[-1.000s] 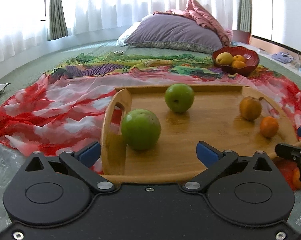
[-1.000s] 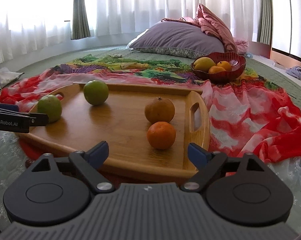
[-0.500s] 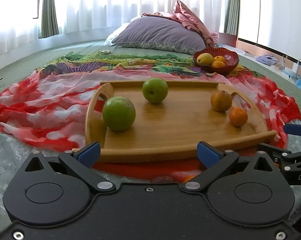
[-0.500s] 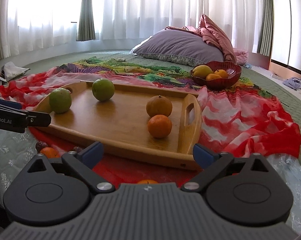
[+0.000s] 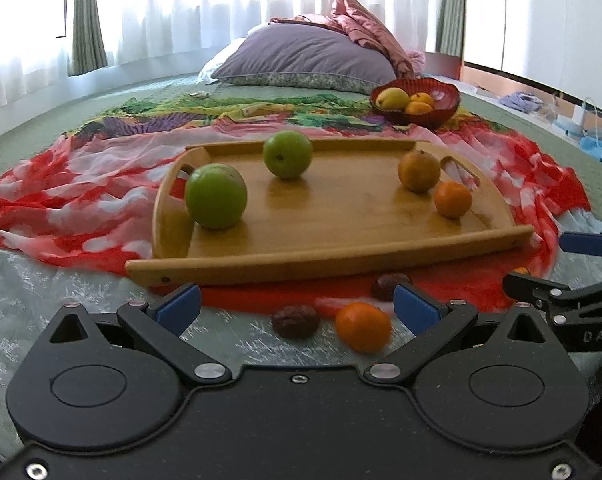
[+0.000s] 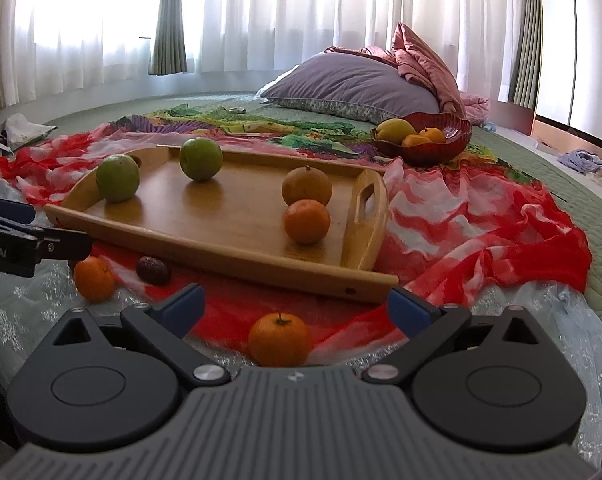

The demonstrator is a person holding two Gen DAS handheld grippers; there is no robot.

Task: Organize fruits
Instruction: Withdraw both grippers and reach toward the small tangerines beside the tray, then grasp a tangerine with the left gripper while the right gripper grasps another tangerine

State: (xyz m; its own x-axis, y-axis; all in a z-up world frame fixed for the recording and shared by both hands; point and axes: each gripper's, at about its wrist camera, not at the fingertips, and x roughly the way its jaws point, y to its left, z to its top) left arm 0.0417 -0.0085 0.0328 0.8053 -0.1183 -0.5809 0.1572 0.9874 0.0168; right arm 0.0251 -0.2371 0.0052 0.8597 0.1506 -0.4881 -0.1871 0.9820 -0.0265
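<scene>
Left gripper: held released, nothing grasped, above loose orange and dark fruit.
Right gripper: spread wide, orange between fingers, ungrasped.
Tray: on bed, four fruits carried.
Red bowl: beyond tray, fruit-filled.

Two low fisheye views face the wooden tray from just before its near edge, one left of centre, one right, sharing tray, fruit and pillow.
</scene>
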